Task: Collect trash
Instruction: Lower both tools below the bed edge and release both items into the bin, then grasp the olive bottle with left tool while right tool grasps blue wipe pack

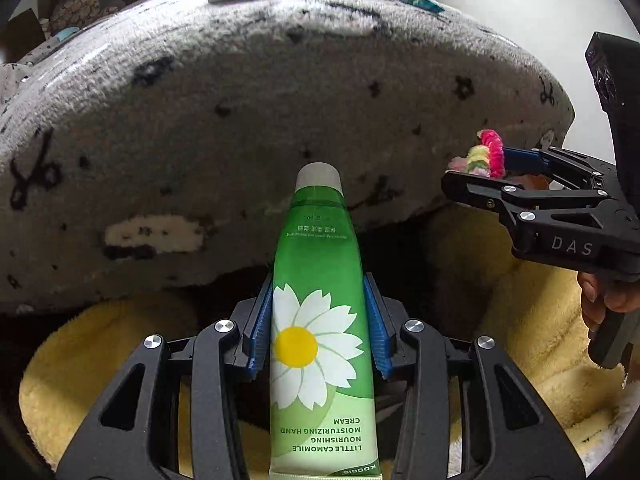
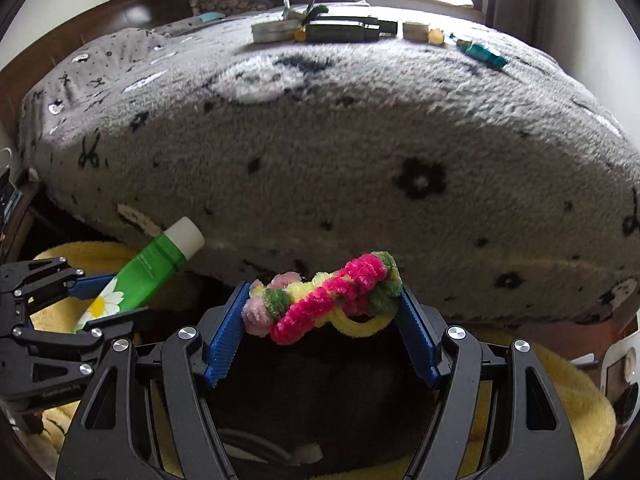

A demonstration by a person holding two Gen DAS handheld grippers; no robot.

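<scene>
My left gripper [image 1: 318, 294] is shut on a green hand cream tube [image 1: 316, 240] with a daisy print, its white cap pointing away from me. The blue pads [image 1: 260, 328] press both sides of the tube. My right gripper [image 2: 324, 298] is shut on a fuzzy pink, yellow and green pipe-cleaner bundle [image 2: 352, 276], held across its blue pads. In the left wrist view the right gripper [image 1: 478, 166] hangs at the right with the bundle [image 1: 492, 150]. The right wrist view has the left gripper [image 2: 120, 298] and tube [image 2: 160, 260] at the lower left. Both hang over a yellow fluffy basket [image 1: 80, 360] with a dark inside.
A bed under a grey fleece blanket [image 2: 360, 160] rises just behind the yellow basket [image 2: 560, 392]. Several boxes and small items [image 2: 340, 28] and a teal object [image 2: 484, 54] lie at its far edge. A white device [image 2: 620, 376] stands at the right. A hand [image 1: 604, 300] holds the right gripper.
</scene>
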